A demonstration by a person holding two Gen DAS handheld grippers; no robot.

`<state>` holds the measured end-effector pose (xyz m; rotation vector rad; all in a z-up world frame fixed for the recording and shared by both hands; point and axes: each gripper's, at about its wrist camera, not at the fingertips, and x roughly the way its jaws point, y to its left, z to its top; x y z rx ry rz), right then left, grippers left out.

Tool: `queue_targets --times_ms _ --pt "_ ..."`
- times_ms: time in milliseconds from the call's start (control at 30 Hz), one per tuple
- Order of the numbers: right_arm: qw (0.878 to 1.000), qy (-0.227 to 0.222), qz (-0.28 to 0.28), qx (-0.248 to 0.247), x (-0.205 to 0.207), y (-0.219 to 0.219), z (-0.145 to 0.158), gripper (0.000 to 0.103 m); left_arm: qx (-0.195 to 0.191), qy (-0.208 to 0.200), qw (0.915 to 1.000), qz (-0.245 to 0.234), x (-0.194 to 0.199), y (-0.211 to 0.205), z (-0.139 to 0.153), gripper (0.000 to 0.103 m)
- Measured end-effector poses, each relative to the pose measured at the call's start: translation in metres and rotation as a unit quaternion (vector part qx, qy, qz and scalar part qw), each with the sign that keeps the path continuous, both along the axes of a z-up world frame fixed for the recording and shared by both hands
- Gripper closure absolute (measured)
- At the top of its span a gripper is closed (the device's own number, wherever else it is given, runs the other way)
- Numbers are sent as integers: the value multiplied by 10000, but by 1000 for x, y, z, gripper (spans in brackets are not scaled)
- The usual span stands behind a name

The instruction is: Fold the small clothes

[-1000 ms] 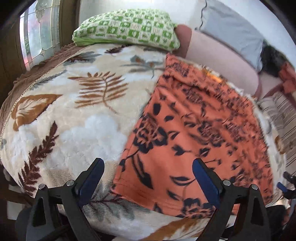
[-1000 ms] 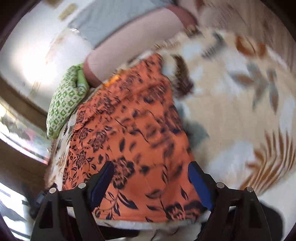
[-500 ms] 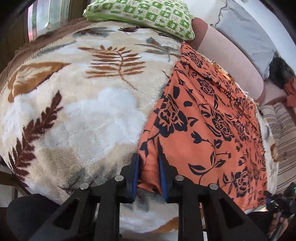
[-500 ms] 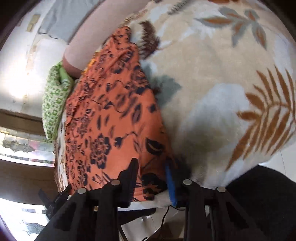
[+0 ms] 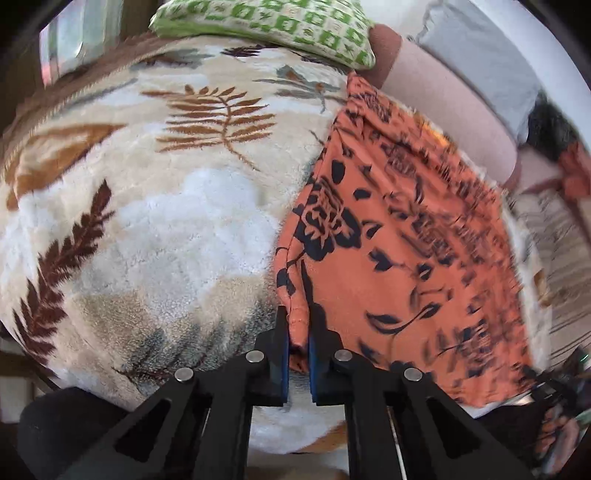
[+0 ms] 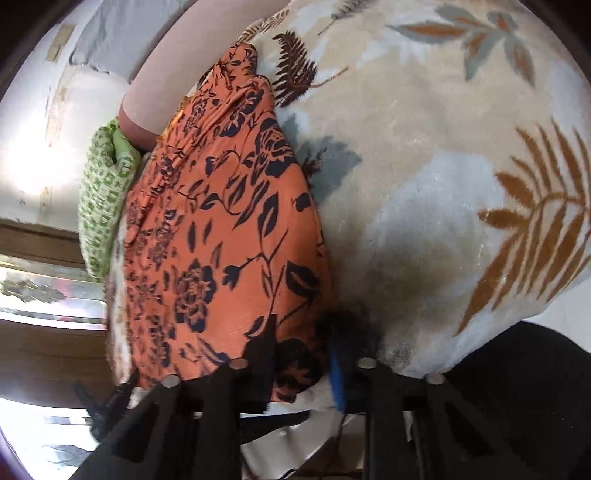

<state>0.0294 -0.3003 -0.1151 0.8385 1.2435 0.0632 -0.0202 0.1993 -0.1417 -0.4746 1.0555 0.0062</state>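
Now the left gripper [image 5: 298, 343] is clenching a bunched near corner of the orange floral garment [image 5: 406, 236]; its fingers [image 5: 281, 354] have just been closing from wide apart and are pinching the hem. The right gripper [image 6: 301, 365] is gripping the opposite near corner, its fingers having just been closing too, cloth gathered between them. The garment is lying flat on the leaf-patterned blanket [image 5: 147, 229] of the bed, its far end reaching toward a green checked pillow [image 5: 280, 26]. Judgement: both corners secured, a fold is ready to begin. The right pads are partly hidden by fabric; the garment's type is remaining unclear.
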Motion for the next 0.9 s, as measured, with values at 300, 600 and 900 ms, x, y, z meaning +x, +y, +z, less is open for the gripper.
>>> queue_targets --times_ms 300,600,900 --pt "9965 -369 -442 612 1 -27 18 87 -196 -343 9992 75 6 12 31 95" --pt "9988 -94 -154 -446 0 -18 21 13 38 28 9999 94 3 3 -1 75" --pt "9989 361 280 64 9 4 -10 89 159 149 9998 4 10 0 -5 95"
